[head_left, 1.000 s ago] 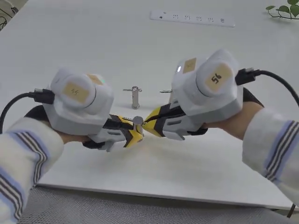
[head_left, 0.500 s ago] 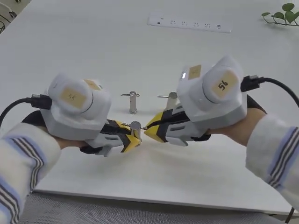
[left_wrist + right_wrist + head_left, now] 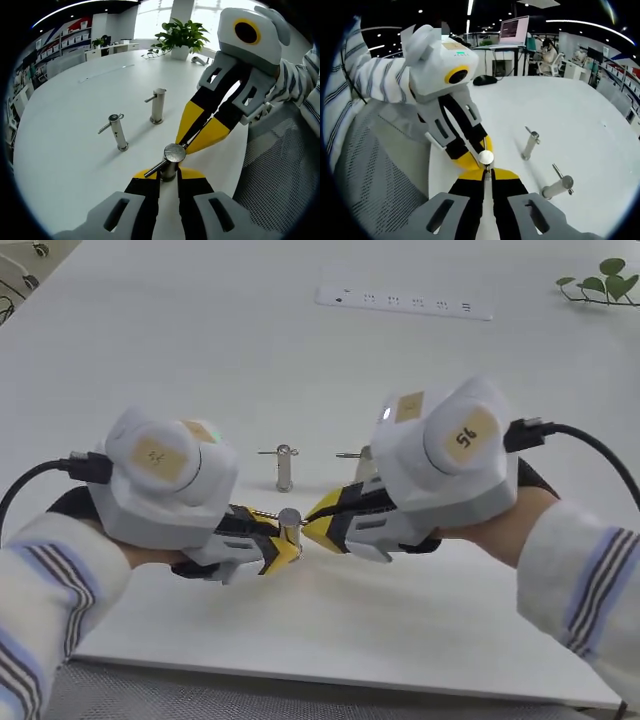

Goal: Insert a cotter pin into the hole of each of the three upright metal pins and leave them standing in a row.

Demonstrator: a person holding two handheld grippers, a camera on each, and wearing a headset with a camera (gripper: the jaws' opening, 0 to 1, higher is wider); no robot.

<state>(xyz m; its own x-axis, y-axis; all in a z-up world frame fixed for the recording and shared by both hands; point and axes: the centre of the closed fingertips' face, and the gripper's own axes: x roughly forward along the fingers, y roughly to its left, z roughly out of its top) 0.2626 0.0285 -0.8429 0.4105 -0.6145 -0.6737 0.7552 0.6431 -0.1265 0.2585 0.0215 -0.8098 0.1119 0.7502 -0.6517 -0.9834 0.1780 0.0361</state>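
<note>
1. The left gripper (image 3: pixel 169 175) was clamped on the shaft of the near metal pin (image 3: pixel 173 155), which stood upright on the white table (image 3: pixel 300 350), dead centre in the head view.
2. The right gripper (image 3: pixel 311 523) reached in from 3 o'clock, its jaws pinched together on the cotter pin (image 3: pixel 152 167), whose free end poked out at the pin's 9 o'clock side.
3. A second metal pin (image 3: pixel 284 468) stood at 12 o'clock of it and a third metal pin (image 3: pixel 158 105) at 1 o'clock, each already carrying its cotter.
4. Judged best: push level along the hole's axis while the left grip braces the shaft plumb.
5. Seat the cotter fully, release it first, then free the shaft gently so the row stands.
</note>
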